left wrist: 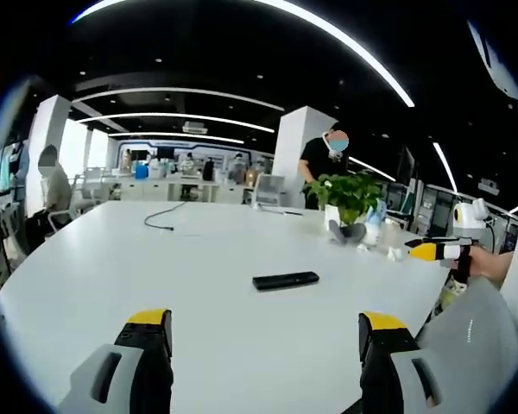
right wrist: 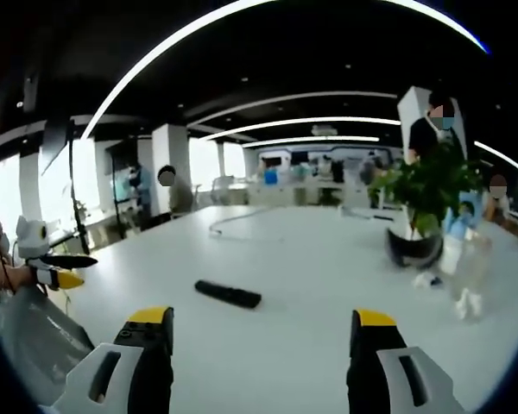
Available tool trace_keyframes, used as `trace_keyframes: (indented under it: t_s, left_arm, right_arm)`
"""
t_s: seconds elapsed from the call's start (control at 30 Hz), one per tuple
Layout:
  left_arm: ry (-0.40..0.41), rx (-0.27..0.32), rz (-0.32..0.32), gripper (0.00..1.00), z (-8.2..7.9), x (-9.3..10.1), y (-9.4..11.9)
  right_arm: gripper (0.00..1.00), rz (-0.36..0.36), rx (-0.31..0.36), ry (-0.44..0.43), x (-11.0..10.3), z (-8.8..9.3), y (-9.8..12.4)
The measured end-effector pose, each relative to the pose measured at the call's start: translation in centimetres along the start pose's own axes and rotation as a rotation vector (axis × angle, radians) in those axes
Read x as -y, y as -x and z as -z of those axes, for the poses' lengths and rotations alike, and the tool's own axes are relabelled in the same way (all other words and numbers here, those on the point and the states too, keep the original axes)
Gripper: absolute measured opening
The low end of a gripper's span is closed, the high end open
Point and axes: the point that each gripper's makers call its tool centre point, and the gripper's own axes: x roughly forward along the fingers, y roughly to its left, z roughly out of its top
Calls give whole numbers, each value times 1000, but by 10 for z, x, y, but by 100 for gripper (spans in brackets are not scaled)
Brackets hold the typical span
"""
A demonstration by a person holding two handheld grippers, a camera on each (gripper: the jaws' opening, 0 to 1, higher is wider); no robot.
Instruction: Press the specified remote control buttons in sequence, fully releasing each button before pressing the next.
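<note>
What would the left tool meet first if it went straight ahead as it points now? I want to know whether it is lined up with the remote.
Probably the black remote on the white table, lying ahead between the open left tool jaws, slightly right of centre. Depth is hard to judge.

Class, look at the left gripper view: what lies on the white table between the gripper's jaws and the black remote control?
Nothing: in the left gripper view, bare white table separates the left gripper from the black remote control.
</note>
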Motion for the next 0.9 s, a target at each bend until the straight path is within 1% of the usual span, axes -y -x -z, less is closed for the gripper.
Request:
trace_keyframes:
  t_s: [0.17, 0.4, 0.9]
  left_arm:
    - [12, 6, -5, 94, -1, -2, 1]
    - [14, 10, -8, 94, -1, -2, 1]
    - [15, 8, -5, 93, 0, -2, 1]
  right_arm:
    - [83, -11, -7, 20, -3, 1, -1]
    - [83, -10, -6, 15, -3, 0, -1]
    - [82, -19, -31, 30, -8, 3, -3]
